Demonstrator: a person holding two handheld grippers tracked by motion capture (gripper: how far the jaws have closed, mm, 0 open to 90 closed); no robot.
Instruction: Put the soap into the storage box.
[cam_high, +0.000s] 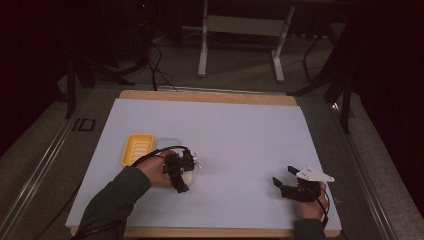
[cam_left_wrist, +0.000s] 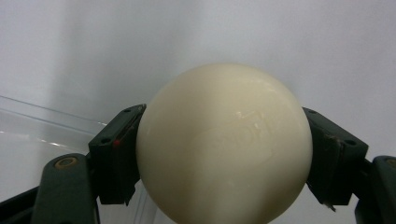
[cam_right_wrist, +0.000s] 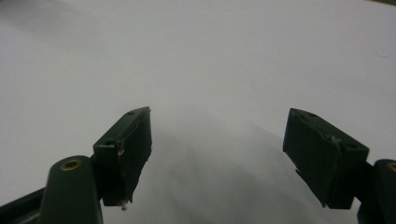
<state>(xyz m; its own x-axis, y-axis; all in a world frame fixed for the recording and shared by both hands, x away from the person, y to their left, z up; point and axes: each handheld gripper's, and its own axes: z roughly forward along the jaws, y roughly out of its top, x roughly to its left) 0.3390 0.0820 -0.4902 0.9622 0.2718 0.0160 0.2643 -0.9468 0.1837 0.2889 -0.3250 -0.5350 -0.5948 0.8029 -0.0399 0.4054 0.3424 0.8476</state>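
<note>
A cream oval soap bar (cam_left_wrist: 224, 144) with a faint embossed mark sits between the jaws of my left gripper (cam_left_wrist: 224, 114), whose pads press on both of its sides. In the high view this gripper (cam_high: 182, 176) is left of centre, just right of a yellow soap dish (cam_high: 137, 149), and the soap (cam_high: 189, 179) shows pale beneath it, close to the white sheet. My right gripper (cam_high: 283, 176) rests near the front right of the sheet. Its jaws stand wide apart over bare white surface, with nothing between them (cam_right_wrist: 219, 114).
A clear plastic lid (cam_high: 170, 144) lies beside the yellow dish; its edge (cam_left_wrist: 46, 114) shows at the left of the left gripper view. A white sheet (cam_high: 225, 125) covers a wooden board (cam_high: 210, 96). Dark floor, cables and a stand's legs (cam_high: 240, 50) lie beyond the table.
</note>
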